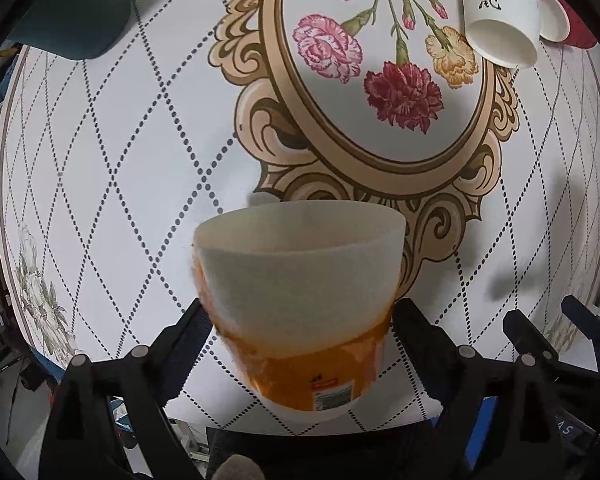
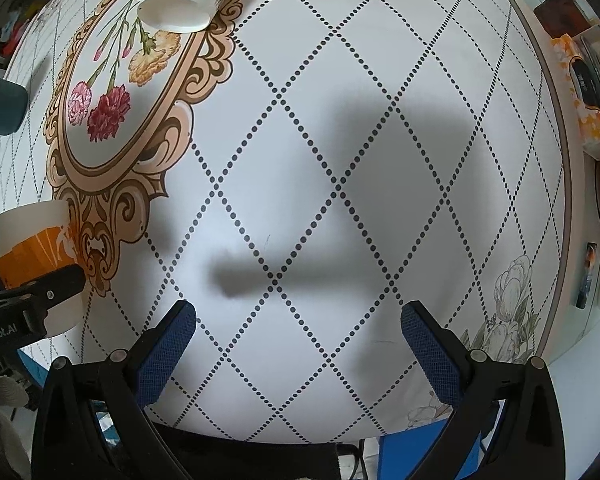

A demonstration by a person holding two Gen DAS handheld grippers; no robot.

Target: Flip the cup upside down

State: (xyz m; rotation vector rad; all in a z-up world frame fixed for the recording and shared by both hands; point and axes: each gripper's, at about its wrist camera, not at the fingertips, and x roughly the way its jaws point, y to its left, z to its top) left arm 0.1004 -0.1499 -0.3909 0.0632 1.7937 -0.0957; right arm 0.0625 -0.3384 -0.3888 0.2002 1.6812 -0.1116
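An orange-and-white cup (image 1: 300, 300), its label possibly unreadable, is clamped by the left gripper (image 1: 300, 320) near the table's (image 2: 340, 200) edge; the right gripper's (image 2: 298, 344) fingers are held apart.

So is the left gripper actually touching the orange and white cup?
Touching. In the left wrist view, both fingers of the left gripper press the orange and white cup's sides.

Bare tablecloth (image 2: 340, 160) ahead of right tongs (image 2: 300, 344); white cup (image 2: 180, 4) stands far-left.

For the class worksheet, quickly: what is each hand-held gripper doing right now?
Left hand-held gripper: closed on the orange-and-white paper cup.
Right hand-held gripper: open, holding nothing, above the tablecloth.
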